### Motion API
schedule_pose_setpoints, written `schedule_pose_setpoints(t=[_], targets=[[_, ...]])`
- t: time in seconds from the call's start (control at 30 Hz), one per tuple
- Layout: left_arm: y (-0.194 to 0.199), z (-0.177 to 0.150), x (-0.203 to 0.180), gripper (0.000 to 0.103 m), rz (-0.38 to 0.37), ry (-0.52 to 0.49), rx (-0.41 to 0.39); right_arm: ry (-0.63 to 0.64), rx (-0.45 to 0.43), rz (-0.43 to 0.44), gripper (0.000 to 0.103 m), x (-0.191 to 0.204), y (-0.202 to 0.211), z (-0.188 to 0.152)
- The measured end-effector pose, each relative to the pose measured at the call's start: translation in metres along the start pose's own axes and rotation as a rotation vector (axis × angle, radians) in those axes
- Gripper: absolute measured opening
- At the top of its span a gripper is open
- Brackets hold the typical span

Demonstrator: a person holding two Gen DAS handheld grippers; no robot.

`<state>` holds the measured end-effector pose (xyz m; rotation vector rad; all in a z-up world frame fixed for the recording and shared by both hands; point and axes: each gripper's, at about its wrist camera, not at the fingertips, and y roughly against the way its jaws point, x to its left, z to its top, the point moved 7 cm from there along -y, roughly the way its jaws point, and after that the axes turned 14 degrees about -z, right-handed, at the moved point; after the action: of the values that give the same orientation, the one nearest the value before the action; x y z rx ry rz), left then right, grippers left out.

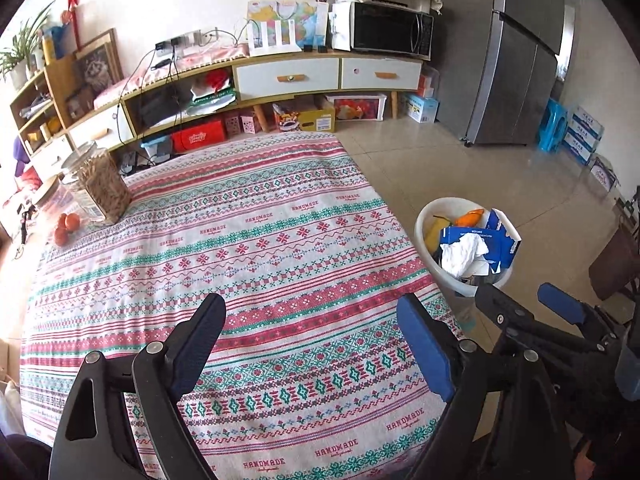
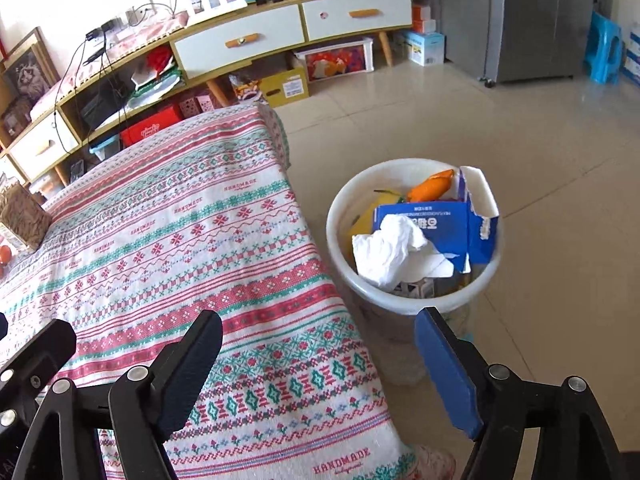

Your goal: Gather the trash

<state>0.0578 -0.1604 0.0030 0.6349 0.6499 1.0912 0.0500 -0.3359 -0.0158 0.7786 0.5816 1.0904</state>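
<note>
right wrist: crumpled tissue (image 2: 390,252) beyond empty jaws.

Left gripper (image 1: 310,320) tilted downward, jaws spread wide, nothing between its 2 blue pads, right gripper (image 2: 320,340) just beside it, likewise angled down, wide open, empty

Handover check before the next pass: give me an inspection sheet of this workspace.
Surface: patterned tablecloth, no trash visible on it.
Job's things: white bin on the floor beside the table holds crumpled tissue, blue carton, orange peel.
Clutter: glass jars and small orange fruits at the far left corner.
Grippers: left gripper and right gripper open, nothing between them.
Cables: black leads on the sideboard.
Surroundings: microwave, fridge, tiled floor.
</note>
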Motion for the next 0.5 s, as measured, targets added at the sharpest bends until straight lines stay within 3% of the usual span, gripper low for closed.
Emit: schedule_pose_setpoints(t=[0.1,0.23,0.5], targets=[[0.006,-0.003,-0.005,0.09,-0.003,-0.012,-0.015,-0.041,-0.021,0.012,0.088,-0.007,0.011,-0.006],[0.008,-0.004,-0.009,0.09,-0.008,-0.016,-0.028,-0.057,-0.069,-0.043,0.095,-0.017,0.02,-0.01],[0.004,-0.006,-0.007,0.09,-0.027,-0.001,-0.022,-0.031,-0.072,-0.098,0.098,-0.017,0.018,-0.014]])
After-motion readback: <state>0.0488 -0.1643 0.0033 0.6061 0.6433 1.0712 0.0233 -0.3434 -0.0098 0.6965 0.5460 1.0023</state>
